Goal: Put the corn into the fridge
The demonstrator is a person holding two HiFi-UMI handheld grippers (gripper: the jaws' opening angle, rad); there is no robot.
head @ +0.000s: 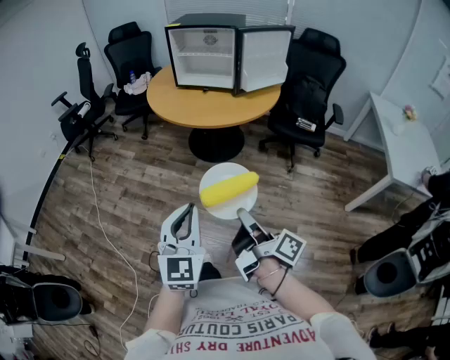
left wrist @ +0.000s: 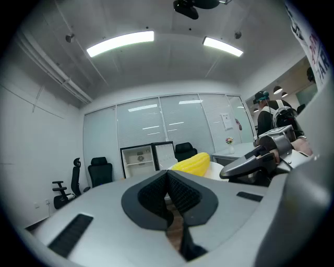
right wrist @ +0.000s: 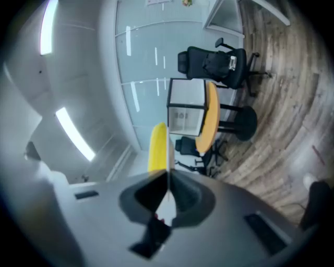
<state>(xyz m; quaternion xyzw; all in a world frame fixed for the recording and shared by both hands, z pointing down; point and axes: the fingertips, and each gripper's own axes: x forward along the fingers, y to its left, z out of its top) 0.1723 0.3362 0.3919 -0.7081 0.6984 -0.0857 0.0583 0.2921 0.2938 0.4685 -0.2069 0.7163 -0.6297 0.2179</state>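
The corn (head: 229, 188) lies on a white plate (head: 222, 171) held over the floor. Our right gripper (head: 242, 214), at the plate's 5 o'clock, seems to pinch its rim. Our left gripper (head: 187, 211), pressed together and empty, hangs at 7 o'clock. The open fridge (head: 207, 60) stands at 12 o'clock.

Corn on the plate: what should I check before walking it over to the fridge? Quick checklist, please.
1. Right gripper clamped on the plate rim: ok.
2. Corn lying fully on the plate: ok.
3. Fridge door swung open: ok.
4. Room on the shelves: ok, they look bare.
5. Left gripper free to help: ok, shut on nothing.
6. Plate held level: cannot tell.
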